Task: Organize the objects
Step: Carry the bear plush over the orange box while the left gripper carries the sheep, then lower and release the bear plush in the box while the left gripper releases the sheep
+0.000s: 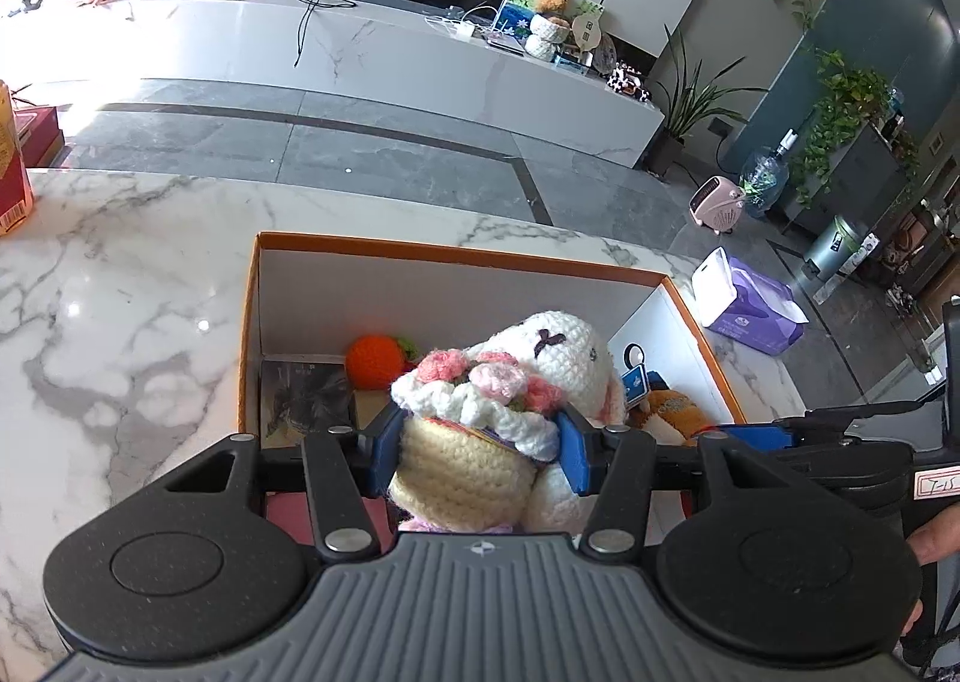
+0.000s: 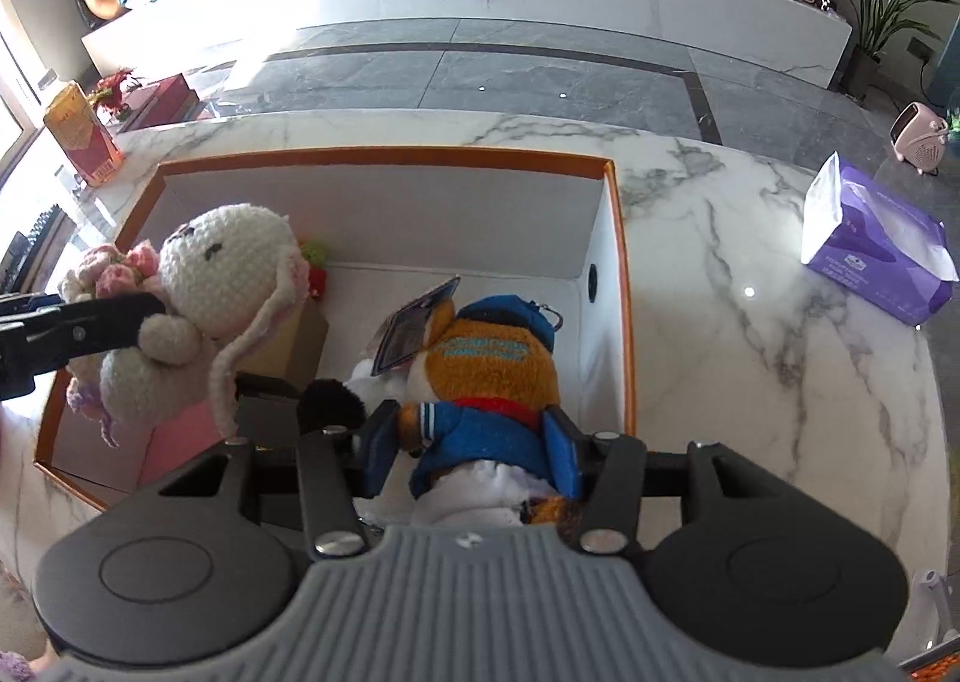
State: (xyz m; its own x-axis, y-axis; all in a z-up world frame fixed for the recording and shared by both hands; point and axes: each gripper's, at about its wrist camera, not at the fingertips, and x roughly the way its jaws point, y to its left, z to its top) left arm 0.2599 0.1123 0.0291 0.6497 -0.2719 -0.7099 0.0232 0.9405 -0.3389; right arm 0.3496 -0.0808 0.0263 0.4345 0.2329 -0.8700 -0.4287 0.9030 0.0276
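Note:
A white crochet bunny [image 1: 540,358] with a pink flower bouquet hangs over the left half of an orange-rimmed white box [image 1: 450,256]. My left gripper [image 1: 477,448] is shut on its cream bouquet base. From the right wrist view the bunny [image 2: 228,262] hovers at the box's left, with a left finger [image 2: 90,322] under it. An orange plush toy [image 2: 492,364] in a blue jacket and cap lies on the box floor at the right. My right gripper [image 2: 474,454] has its blue pads against the toy's sides.
Inside the box [image 2: 384,156] lie an orange crochet ball [image 1: 375,361], a dark flat packet [image 1: 300,394] and a pink item [image 2: 174,448]. A purple tissue pack [image 2: 876,250] sits right of the box on the marble table. A red-and-yellow carton [image 2: 81,135] stands far left.

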